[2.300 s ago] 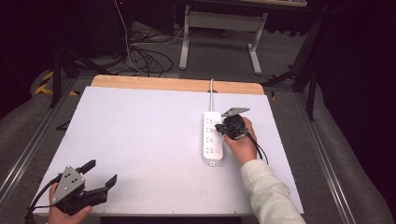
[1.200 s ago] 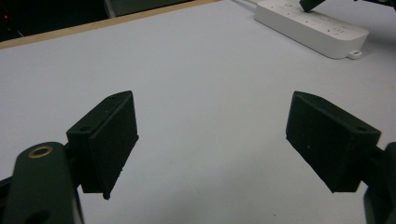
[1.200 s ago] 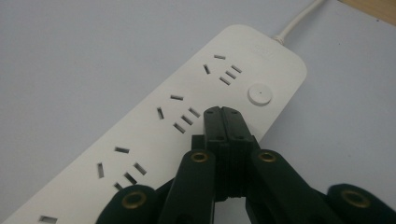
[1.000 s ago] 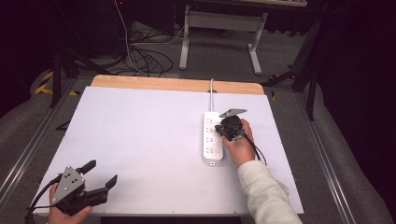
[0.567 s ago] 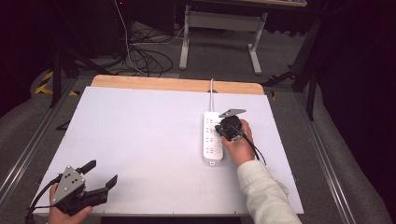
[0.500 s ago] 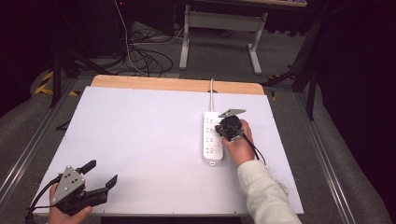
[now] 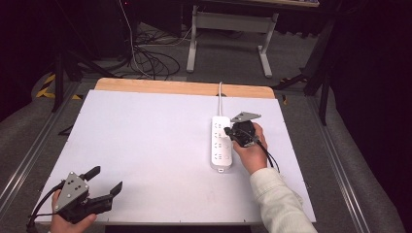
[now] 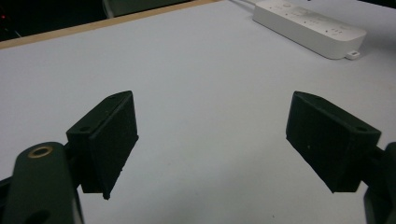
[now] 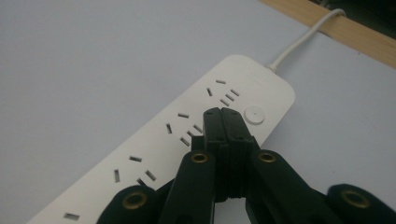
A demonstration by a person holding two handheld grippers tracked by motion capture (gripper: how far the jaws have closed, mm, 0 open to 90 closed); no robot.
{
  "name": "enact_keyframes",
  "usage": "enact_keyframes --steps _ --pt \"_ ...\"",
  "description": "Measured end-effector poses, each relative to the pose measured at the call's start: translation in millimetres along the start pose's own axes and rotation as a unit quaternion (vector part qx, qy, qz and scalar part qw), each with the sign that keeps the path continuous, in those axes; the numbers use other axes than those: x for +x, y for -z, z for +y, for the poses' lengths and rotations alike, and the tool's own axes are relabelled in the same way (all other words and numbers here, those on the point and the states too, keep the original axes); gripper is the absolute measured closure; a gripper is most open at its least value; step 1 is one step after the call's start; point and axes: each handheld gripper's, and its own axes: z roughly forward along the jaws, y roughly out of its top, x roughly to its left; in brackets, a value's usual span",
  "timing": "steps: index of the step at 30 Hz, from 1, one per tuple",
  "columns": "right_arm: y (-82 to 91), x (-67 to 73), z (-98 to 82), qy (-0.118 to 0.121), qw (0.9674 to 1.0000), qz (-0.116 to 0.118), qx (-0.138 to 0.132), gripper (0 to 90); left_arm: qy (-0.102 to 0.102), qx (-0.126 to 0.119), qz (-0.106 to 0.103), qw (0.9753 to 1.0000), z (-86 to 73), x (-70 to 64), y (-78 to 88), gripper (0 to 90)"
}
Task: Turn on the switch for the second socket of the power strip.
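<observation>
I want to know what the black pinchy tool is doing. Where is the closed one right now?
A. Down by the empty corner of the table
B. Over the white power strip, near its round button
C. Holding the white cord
B: in the right gripper view the right tool has its jaws pressed together above the power strip, just beside the round button; it is not gripping the cord.

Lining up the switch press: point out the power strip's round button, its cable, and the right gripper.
round button (image 9: 255,114), right gripper view, its centre.
cable (image 9: 303,38), right gripper view, mid-length.
right gripper (image 9: 222,113), right gripper view, closed fingers' tips.
</observation>
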Motion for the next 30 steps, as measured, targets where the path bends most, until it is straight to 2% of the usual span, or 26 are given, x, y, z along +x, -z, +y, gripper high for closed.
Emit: enact_keyframes --steps 2,8,17,20,24,28,29,30 --pt "4.4 1.3 1.5 0.006 1.0 0.001 -0.004 90.0 -0.003 0.001 0.0 1.0 0.3 0.2 0.2 17.1" --pt "19.2 1.8 5.5 -0.001 0.9996 0.01 -0.025 90.0 0.0 0.002 0.0 1.0 0.2 0.2 -1.0 17.1" --pt "33.1 4.5 9.2 -0.002 0.9988 0.017 -0.046 90.0 0.001 0.002 0.0 1.0 -0.2 0.6 -1.0 17.1" --pt "37.5 3.5 9.0 -0.01 0.9984 0.022 -0.051 90.0 0.002 0.002 0.0 1.0 -0.2 0.6 -1.2 17.1" --pt "41.8 3.4 8.7 -0.018 0.9976 0.03 -0.059 76.9 0.001 0.001 0.001 1.0 0.3 0.5 -0.9 17.0" --pt "50.3 8.3 10.0 -0.006 0.9968 0.033 -0.073 59.1 0.004 0.001 0.003 1.0 -0.3 1.1 -0.5 16.9" --pt "56.4 11.8 10.5 -0.002 0.9961 0.036 -0.08 51.9 0.007 -0.002 0.003 1.0 0.0 1.3 -0.2 16.9" --pt "56.4 11.8 10.5 -0.002 0.9961 0.036 -0.08 51.9 0.003 -0.001 0.003 1.0 0.4 1.7 0.4 16.9"
